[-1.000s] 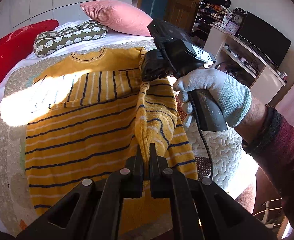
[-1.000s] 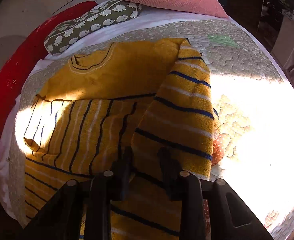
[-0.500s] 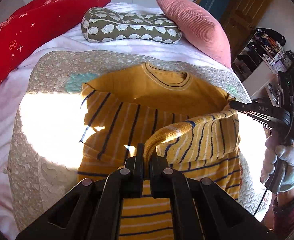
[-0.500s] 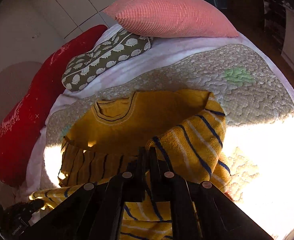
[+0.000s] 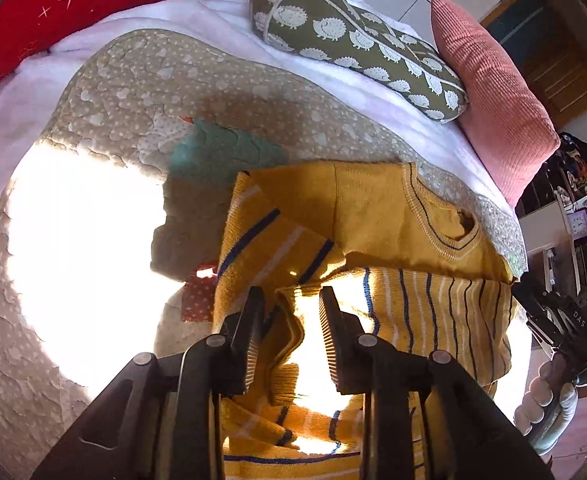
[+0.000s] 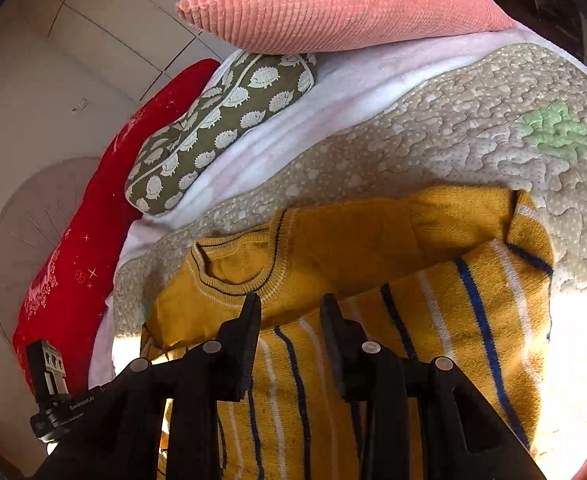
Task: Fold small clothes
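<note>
Both wrist views look steeply down, close over the yellow sweater (image 5: pixel 393 216) on the quilt (image 5: pixel 141 80); both share the hedgehog cushion (image 6: pixel 221 120).

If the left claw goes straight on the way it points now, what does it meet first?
Most likely the yellow striped sweater: a raised fold of it lies between the open jaws of the left claw. Depth is unclear.
</note>
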Demonstrator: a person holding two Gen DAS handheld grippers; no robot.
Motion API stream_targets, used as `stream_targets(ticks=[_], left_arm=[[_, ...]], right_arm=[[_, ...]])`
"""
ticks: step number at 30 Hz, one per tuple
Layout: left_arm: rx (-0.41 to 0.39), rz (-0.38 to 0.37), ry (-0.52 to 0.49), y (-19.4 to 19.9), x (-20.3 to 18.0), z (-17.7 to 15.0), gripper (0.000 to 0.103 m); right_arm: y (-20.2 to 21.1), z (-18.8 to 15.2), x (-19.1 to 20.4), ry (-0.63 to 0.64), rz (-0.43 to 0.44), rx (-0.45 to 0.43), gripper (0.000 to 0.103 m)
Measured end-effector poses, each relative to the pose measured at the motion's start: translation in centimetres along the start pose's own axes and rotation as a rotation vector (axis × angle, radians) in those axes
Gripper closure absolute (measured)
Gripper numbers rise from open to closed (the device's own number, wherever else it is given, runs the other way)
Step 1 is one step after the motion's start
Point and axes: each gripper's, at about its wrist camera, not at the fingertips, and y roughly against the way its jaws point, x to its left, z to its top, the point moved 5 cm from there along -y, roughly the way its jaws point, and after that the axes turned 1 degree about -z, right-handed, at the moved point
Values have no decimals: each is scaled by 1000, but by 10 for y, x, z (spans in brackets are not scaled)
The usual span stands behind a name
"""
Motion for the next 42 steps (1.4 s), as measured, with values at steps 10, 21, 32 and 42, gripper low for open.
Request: stream_targets(ticks=[10, 21, 32, 42], left_arm=[[-71, 94, -170, 83, 7, -114, 54], [14, 55, -149, 91, 26, -246, 48], [23, 21, -139, 85, 2, -282, 61], [29, 8, -148, 86, -22, -309, 63]], right_arm=[[134, -120, -90, 39, -151, 43, 59], [155, -284, -75, -16, 45, 169, 59], [152, -325, -46, 19, 95, 113, 95], [223, -330, -110, -15, -79, -5, 95]])
